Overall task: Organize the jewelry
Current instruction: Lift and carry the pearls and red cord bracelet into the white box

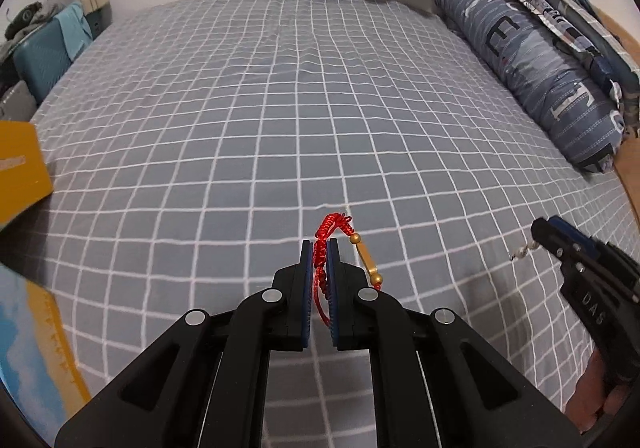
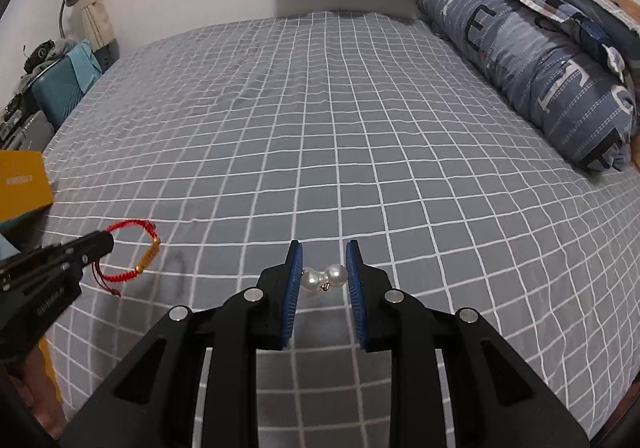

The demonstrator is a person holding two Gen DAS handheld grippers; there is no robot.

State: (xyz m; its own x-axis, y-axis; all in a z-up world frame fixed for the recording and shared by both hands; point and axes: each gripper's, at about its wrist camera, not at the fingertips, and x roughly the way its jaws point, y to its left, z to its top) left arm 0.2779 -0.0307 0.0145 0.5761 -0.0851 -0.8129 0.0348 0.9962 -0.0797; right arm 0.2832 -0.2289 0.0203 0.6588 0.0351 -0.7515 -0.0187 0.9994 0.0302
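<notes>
My left gripper (image 1: 319,248) is shut on a red braided cord bracelet (image 1: 325,248) with a gold tube and beads, held up above the grey checked bed sheet (image 1: 280,107). In the right wrist view that bracelet (image 2: 136,248) dangles from the left gripper (image 2: 105,240) at the left edge. My right gripper (image 2: 323,252) is shut on a pair of pearl earrings (image 2: 325,278), two white pearls pinched between the blue pads with a small metal hook below. The left wrist view has the right gripper (image 1: 536,232) at the far right, a small pale piece hanging from its tip.
An orange box (image 2: 24,183) sits at the bed's left edge. A rolled blue patterned quilt (image 2: 540,67) and pillows lie along the right side. A teal suitcase (image 1: 40,59) with clothes stands beside the bed at the left. Beige curtains hang behind.
</notes>
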